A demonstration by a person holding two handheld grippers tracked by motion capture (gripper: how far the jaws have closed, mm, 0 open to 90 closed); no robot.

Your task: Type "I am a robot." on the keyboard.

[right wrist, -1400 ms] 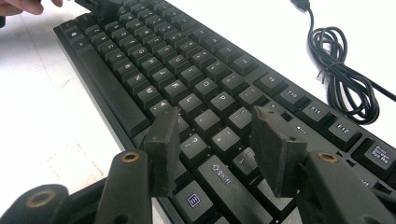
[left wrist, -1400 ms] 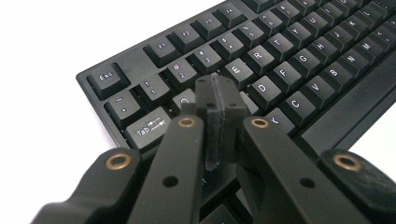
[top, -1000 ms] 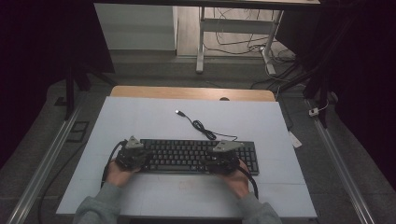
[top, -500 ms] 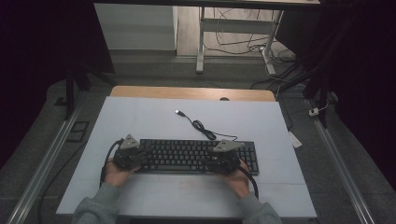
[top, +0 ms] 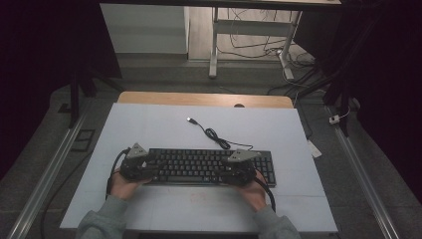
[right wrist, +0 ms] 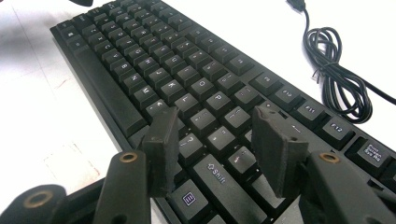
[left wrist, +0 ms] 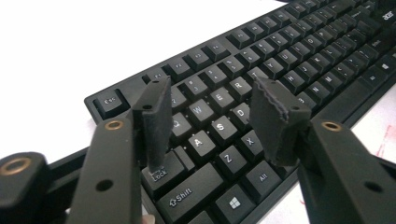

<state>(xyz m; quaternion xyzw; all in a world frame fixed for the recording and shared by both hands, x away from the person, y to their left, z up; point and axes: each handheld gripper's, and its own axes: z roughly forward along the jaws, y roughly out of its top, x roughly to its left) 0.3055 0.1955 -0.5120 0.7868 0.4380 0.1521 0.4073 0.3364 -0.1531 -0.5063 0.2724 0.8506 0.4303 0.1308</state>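
Observation:
A black keyboard [top: 209,167] lies flat on the white table [top: 149,124], near its front edge. My left gripper [top: 151,171] hovers over the keyboard's left end. Its jaws have just been opening and stand apart above the A, S and Z keys [left wrist: 210,112], with nothing between them. The left pad's tip [left wrist: 156,161] sits at the Caps Lock key. My right gripper [top: 227,172] hangs open over the right-hand keys near Shift [right wrist: 212,135] and holds nothing. A hand grips each gripper from below.
The keyboard's black cable [top: 214,134] coils behind it and ends in a loose USB plug [top: 190,120]; the cable's coil [right wrist: 336,79] lies to the right in the right gripper view. A wooden strip [top: 199,98] borders the table's far edge. Dark floor with rails flanks both sides.
My left gripper has edged slightly to the left at the keyboard's end. The right gripper and the keyboard have kept still.

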